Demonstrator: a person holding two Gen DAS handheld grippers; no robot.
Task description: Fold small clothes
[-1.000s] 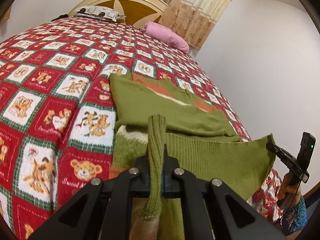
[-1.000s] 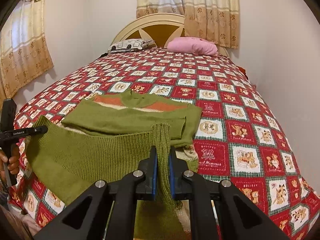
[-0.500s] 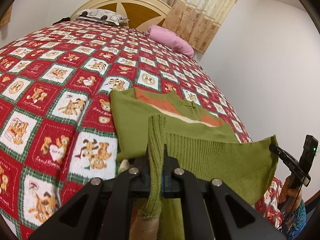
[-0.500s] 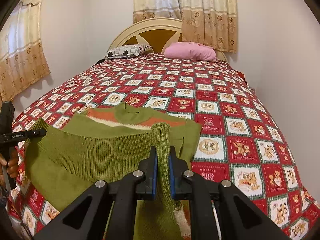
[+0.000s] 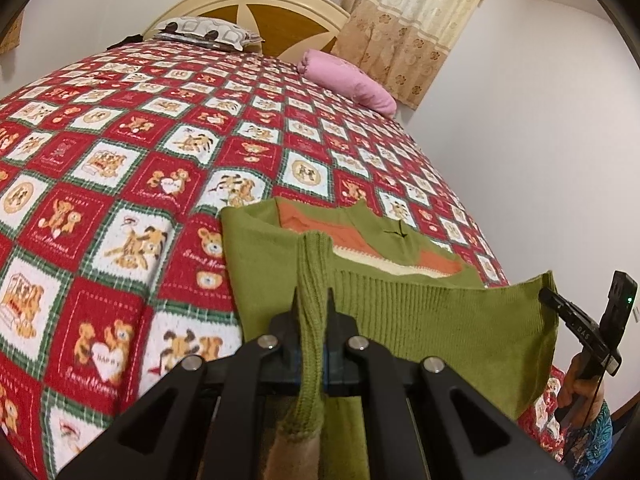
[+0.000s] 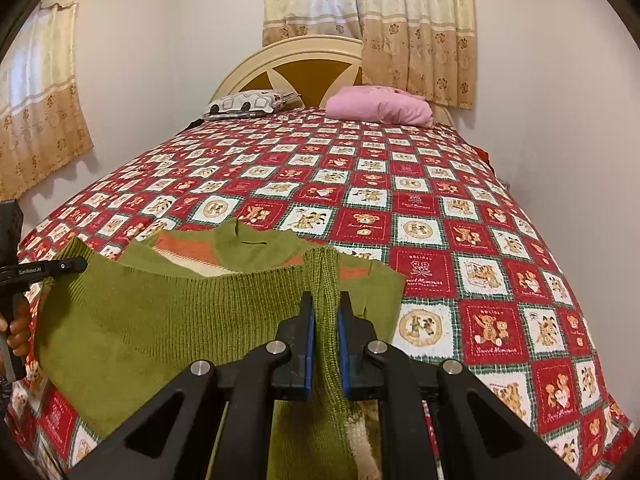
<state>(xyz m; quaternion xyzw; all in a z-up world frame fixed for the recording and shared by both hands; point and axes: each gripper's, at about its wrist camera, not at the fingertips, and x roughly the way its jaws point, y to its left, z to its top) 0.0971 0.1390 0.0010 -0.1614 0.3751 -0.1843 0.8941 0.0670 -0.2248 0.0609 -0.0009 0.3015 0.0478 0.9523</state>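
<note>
A small green knitted sweater [image 5: 256, 248] [image 6: 256, 252] with an orange and cream stripe lies on the bedspread, collar toward the headboard. Its ribbed hem [image 5: 440, 316] [image 6: 160, 312] is lifted and stretched between both grippers, over the lower body. My left gripper [image 5: 313, 296] is shut on the hem's left corner. My right gripper [image 6: 325, 300] is shut on the hem's right corner. Each gripper shows at the edge of the other's view, the right one [image 5: 560, 304] and the left one [image 6: 60, 266], with a hand around its handle.
The bed carries a red and white checked bedspread [image 6: 440, 208] with bear pictures. A pink pillow [image 6: 380, 106] and a patterned pillow [image 6: 248, 102] lie by the cream headboard [image 6: 296, 56]. White walls run close along the bed's right side; curtains hang behind.
Both grippers have carried the hem forward toward the collar. The lifted fabric now covers more of the sweater's body, and only the striped top shows beyond it.
</note>
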